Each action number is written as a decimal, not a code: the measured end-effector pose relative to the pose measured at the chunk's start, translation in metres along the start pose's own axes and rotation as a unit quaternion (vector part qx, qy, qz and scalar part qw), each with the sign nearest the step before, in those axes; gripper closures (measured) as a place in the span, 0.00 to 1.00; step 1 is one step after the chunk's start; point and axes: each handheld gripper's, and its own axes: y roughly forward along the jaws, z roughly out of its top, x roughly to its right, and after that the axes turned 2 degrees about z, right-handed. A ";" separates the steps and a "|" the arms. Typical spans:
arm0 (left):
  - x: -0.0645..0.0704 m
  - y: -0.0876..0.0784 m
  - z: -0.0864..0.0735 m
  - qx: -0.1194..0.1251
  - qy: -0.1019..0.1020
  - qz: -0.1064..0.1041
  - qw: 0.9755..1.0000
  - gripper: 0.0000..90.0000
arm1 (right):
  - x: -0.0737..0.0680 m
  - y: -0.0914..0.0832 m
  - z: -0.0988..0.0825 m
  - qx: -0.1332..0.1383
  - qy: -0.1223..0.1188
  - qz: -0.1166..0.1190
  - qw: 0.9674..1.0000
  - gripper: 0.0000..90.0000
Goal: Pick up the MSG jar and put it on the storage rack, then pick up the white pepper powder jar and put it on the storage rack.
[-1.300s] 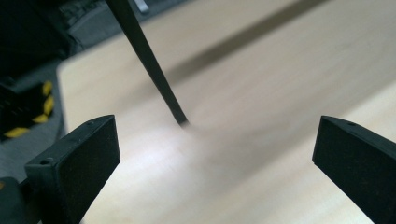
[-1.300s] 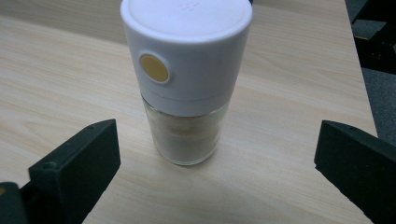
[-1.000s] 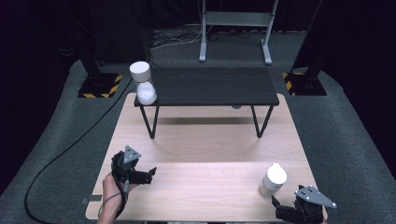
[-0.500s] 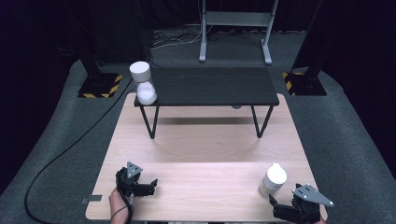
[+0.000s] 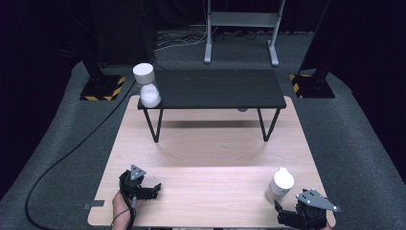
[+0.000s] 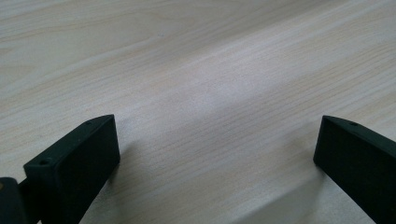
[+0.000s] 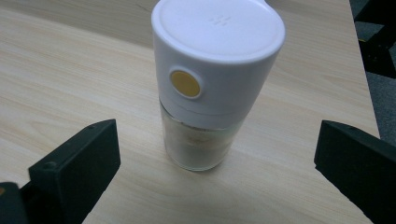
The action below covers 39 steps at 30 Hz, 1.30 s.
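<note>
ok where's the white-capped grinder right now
In the high view the grinder stands upright at the near right of the wooden table, just ahead of the open right gripper, untouched.

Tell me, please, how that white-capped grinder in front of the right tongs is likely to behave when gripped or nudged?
The grinder looks tall with a narrow base, so probably tippy. Its clear lower body seems smooth and rigid, perhaps slippery. Open right tongs straddle it untouched.

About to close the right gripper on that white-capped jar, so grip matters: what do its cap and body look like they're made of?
Cap: looks like matte white plastic, evenly opaque, with a round yellow button. Body: clear and glossy, pale contents showing through; glass or hard plastic, cannot tell which. It stands on the wood-grain table between the right gripper's open jaws.
</note>
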 end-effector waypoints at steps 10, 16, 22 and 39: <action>0.000 0.000 0.000 0.000 0.000 0.000 1.000 0.00 | -0.008 0.002 0.011 0.000 -0.006 0.000 1.000 0.00; 0.000 0.000 0.000 0.001 0.000 0.000 1.000 0.00 | -0.010 0.004 0.013 0.002 -0.009 0.001 1.000 0.00; 0.000 0.000 0.000 0.000 0.000 0.000 1.000 0.00 | -0.005 0.006 0.016 -0.002 0.002 -0.007 1.000 0.00; -0.001 0.000 0.000 0.001 0.006 -0.006 1.000 0.00 | 0.001 0.004 0.017 -0.007 0.013 -0.015 1.000 0.00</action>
